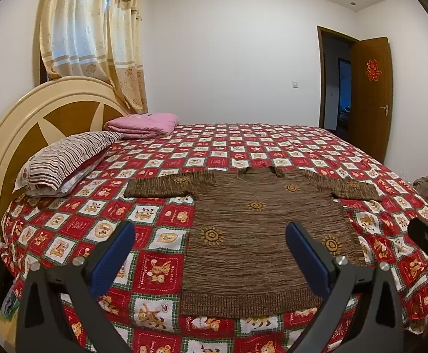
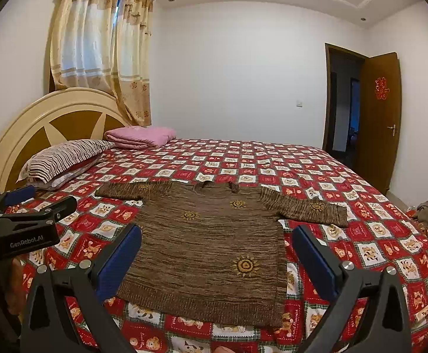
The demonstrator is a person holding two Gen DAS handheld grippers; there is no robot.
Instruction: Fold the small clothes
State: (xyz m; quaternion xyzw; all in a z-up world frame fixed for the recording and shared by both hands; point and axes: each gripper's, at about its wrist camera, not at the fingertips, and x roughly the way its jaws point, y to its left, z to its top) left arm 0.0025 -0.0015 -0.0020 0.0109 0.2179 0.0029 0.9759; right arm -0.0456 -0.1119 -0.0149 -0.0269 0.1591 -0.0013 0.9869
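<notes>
Sweater: a small brown knit sweater (image 1: pixel 243 235) with yellow sun motifs is lying flat and unfolded on the bed (image 1: pixel 272 141), sleeves stretching out to frame left and right, hem nearest the cameras, neck pointing toward the far wall.

Long axis: the body is running from lower centre up toward mid-frame; the sleeves are crossing it side to side.

Left tongs: the left tongs (image 1: pixel 211 250) are hovering above the hem, spread as wide as they go, gripping nothing; in the left wrist view the left blue pad is sitting over the checked bedspread at lower left, the right pad over the sweater's right half.

Right tongs: the right tongs (image 2: pixel 217 253) are likewise gaping and empty, straddling the sweater's lower body in the right wrist view, touching no fabric.

Nearer hand: judging by the views, each is facing its own side, the left nearer the left sleeve and the right nearer the right.

Surroundings: a striped pillow (image 1: pixel 67 161) and a folded pink quilt (image 1: pixel 143 125) are resting by the headboard at upper left.
</notes>
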